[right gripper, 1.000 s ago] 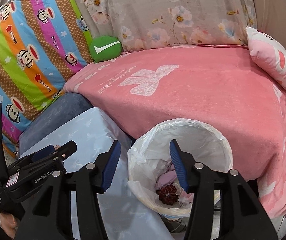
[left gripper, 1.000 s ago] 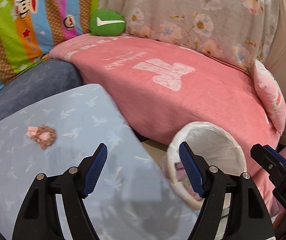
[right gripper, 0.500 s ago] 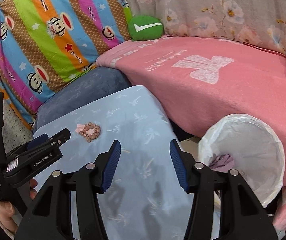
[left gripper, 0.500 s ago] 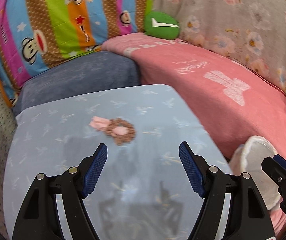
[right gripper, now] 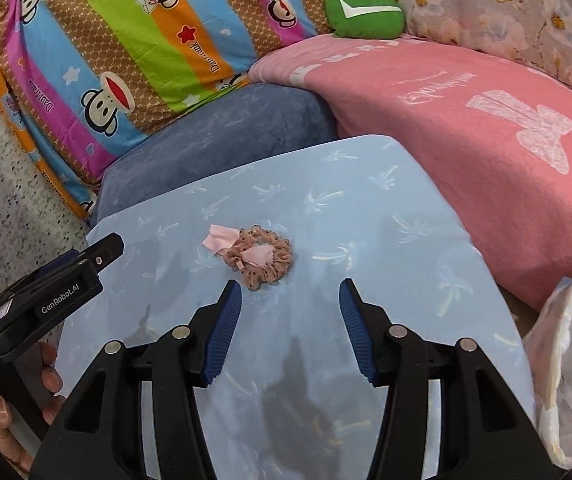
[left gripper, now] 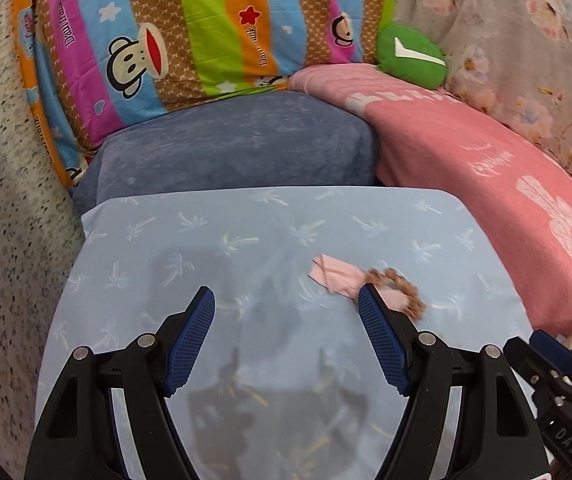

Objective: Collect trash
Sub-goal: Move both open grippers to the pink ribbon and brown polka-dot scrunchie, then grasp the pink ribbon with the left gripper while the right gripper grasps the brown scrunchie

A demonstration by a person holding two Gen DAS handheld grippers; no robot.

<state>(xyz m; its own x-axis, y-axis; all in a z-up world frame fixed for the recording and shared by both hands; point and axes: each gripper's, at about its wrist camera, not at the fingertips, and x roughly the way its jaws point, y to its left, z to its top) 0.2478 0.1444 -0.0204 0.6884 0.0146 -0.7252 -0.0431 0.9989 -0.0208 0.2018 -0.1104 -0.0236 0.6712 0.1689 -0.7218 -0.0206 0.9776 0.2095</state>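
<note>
A brown dotted scrunchie [right gripper: 264, 258] lies on a pink scrap [right gripper: 219, 240] on the light blue table cover [right gripper: 366, 220]. In the left wrist view the scrunchie [left gripper: 400, 292] and pink scrap [left gripper: 334, 276] sit just beyond my right fingertip. My right gripper [right gripper: 290, 300] is open and empty, just short of the scrunchie. My left gripper [left gripper: 286, 308] is open and empty, left of the scrunchie. The white-bagged bin [right gripper: 566, 360] stands at the table's right edge.
A blue cushion [left gripper: 226, 148] lies behind the table. A pink blanket [right gripper: 486, 120] covers the sofa on the right. A striped monkey-print quilt [left gripper: 186, 28] and a green cushion [right gripper: 362, 12] are at the back. Speckled floor [left gripper: 2, 200] is on the left.
Both grippers have swung left, away from the bin and over the table. The scrunchie now lies close in front of the right gripper. Both stay open.
</note>
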